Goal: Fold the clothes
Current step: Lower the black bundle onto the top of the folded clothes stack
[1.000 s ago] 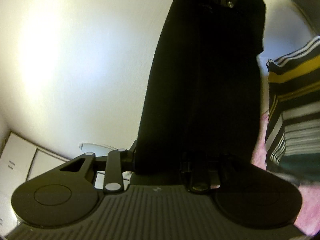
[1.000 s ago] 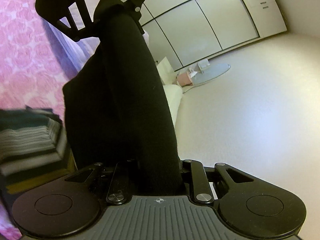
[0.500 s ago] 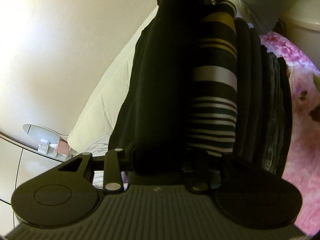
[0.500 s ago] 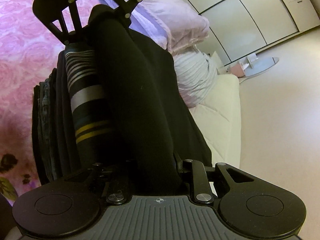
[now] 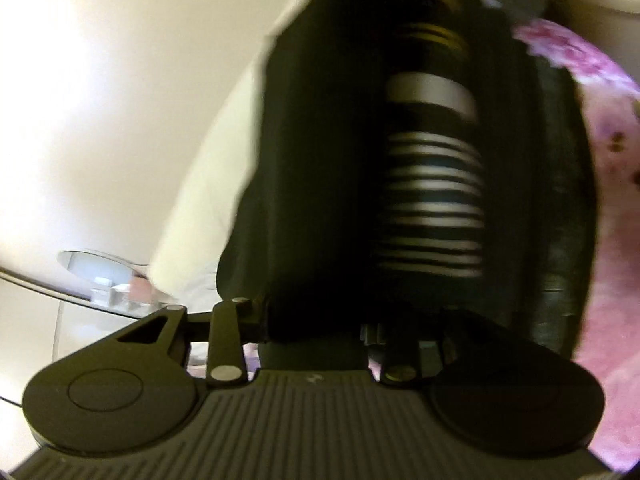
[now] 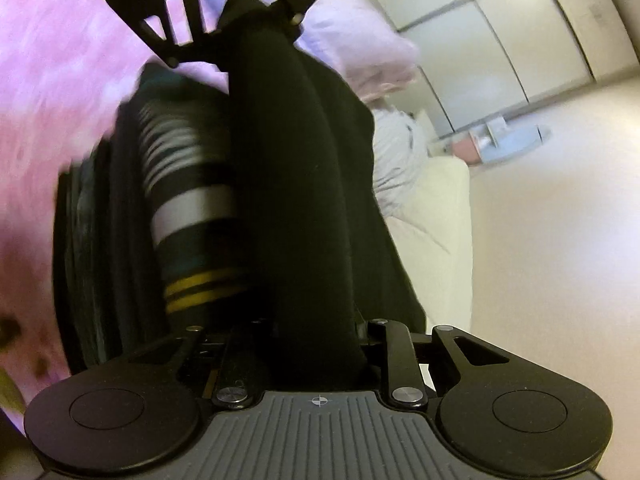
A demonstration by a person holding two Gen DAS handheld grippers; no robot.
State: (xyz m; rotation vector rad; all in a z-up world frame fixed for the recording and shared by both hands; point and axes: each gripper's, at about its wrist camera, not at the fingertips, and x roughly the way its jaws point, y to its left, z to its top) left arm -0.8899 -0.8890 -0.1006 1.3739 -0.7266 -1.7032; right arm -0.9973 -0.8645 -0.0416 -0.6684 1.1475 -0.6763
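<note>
Pink floral bedding [image 6: 48, 120] fills one side of both wrist views, with a cream mattress edge [image 6: 436, 216] and pale wardrobe doors [image 6: 500, 48] beyond. Both hand-held grippers tilt downward toward the bed, one at each end of a folded black garment [image 6: 296, 184] that stretches lengthwise between them. The right gripper [image 6: 316, 344] is clamped on a thick roll of the black cloth, which fills the gap between its fingers; at the far end of the fabric the left gripper's black frame shows at the top of the right wrist view. From the left wrist view the left gripper [image 5: 320, 328] likewise has black cloth bunched between its fingers and grips it. The garment hangs against a stack of folded clothes [image 6: 96, 240] near the bed's edge, touching a folded striped top [image 5: 432, 208] with white, grey and yellow bands. Darker folded pieces lie on the stack's far side, toward the pink cover. Both views are motion-blurred, so finer detail of the stack cannot be told.
</note>
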